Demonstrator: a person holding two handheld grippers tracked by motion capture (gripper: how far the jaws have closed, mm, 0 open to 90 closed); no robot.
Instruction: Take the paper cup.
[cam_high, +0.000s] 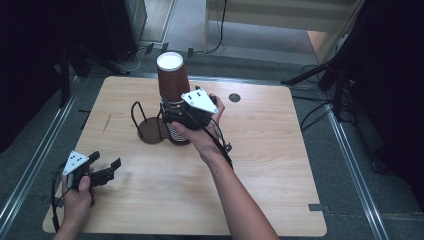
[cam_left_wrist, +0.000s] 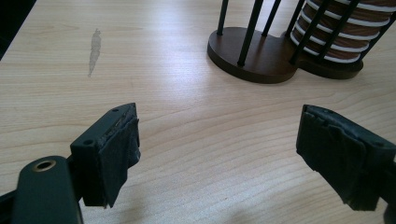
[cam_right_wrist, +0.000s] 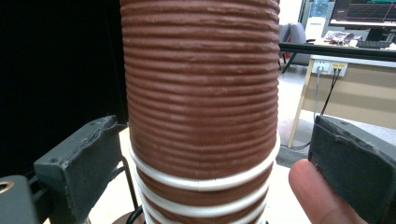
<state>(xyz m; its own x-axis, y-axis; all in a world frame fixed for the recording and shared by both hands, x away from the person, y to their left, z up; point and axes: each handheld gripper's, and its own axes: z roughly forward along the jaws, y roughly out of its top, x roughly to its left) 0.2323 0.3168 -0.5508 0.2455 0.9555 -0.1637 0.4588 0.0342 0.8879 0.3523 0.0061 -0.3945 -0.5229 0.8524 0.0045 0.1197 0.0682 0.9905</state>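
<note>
A stack of brown ribbed paper cups (cam_high: 175, 131) stands upside down in a black wire holder with a dark round base (cam_high: 150, 132). The top cup (cam_high: 172, 75) rises well above the rest, its white bottom facing up. My right gripper (cam_high: 172, 112) reaches around this cup from the right. In the right gripper view the cup (cam_right_wrist: 201, 93) stands between the jaws of the gripper (cam_right_wrist: 215, 154), with a gap showing at the right pad (cam_right_wrist: 350, 168), so it is open. My left gripper (cam_high: 106, 159) rests open at the table's near left corner, nothing between its jaws (cam_left_wrist: 219, 135).
The wooden table (cam_high: 270, 150) has a small grey disc (cam_high: 234, 97) at the back right and a pale streak (cam_left_wrist: 95, 46) on the left. The holder's base (cam_left_wrist: 252, 60) and cup stack (cam_left_wrist: 341, 32) stand ahead of the left gripper. Dark stands and cables surround the table.
</note>
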